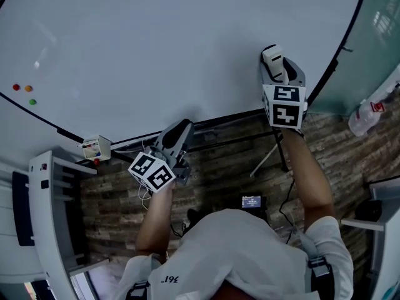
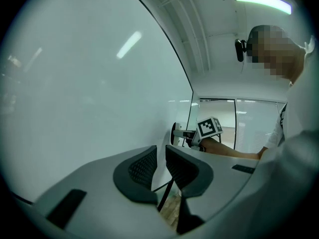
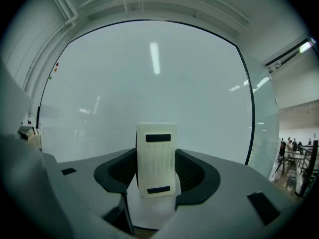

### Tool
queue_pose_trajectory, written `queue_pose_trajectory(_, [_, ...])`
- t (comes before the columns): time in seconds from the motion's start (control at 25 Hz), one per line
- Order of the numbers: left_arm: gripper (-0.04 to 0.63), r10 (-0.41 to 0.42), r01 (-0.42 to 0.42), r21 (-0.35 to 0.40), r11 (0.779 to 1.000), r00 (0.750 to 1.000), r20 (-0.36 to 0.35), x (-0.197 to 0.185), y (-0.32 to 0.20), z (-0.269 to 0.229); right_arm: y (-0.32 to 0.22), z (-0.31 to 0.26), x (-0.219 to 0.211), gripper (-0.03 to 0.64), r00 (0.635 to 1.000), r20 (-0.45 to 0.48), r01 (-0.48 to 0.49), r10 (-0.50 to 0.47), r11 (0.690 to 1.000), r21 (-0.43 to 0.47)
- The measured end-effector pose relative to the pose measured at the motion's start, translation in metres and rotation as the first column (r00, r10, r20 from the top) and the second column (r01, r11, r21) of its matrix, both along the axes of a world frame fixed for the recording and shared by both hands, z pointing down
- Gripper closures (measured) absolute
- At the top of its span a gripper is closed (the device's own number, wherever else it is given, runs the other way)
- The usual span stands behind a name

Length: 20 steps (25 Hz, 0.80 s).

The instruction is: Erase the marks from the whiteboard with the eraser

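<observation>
— Start close in. What is the left gripper (image 2: 160, 166) doing?

— It hangs below the whiteboard's (image 1: 156, 42) bottom edge, over the wood-patterned floor (image 1: 219, 180). Its jaws are drawn almost together, with only a slit between the dark pads, and nothing sits in that slit.

— And the right gripper (image 1: 273, 60)?

— It is higher up, with the arm stretched out. Its jaws are clamped on the eraser (image 3: 156, 158), a pale block standing upright between them, gripped on both sides.

— Where is the eraser against the board?

— Near the lower right corner, just above the bottom edge and a little in from the right edge, with its working face turned to the white surface. In the left gripper view it looks to be against the board, though I cannot tell how firmly.

— Anything else on the board?

— Three small round magnets (image 1: 25, 91) — red, orange and green — sit by the left edge, well apart from the eraser. A small box (image 1: 95, 147) is at the lower left corner.

— Beyond the board?

— A clear plastic bottle (image 1: 365, 114) stands past the right edge, beside a glass wall.
</observation>
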<state>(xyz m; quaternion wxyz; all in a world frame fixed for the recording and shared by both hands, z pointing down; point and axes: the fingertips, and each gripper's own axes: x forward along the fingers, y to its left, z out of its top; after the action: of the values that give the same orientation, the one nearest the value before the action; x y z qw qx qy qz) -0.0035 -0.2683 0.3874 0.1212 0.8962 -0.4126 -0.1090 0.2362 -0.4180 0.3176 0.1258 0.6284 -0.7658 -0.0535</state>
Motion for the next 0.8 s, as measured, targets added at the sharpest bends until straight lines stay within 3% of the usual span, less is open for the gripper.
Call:
queue_pose_trajectory(0.24, [0.551,-0.010,0.010,0.015,1.000,1.000,-0.014,-0.021,0.027,0.001,0.033,0.010,-0.016,0.364,0.997,0.054,0.047,-0.046,0.999,-0.013])
queue_pose_trajectory(0.56, [0.551,-0.028,0.027,-0.007,1.000,0.999,-0.047,-0.065,0.090,0.009,0.106,0.034,-0.070,0.364,0.964,0.221,0.171,-0.146,0.980,-0.097])
queue_pose_trajectory(0.8, [0.551,-0.029,0.028,-0.028,0.999,0.998,-0.059,-0.098,0.138,0.017,0.162,0.047,-0.105,0.364,0.956,0.245,0.197,-0.163,0.973,-0.122])
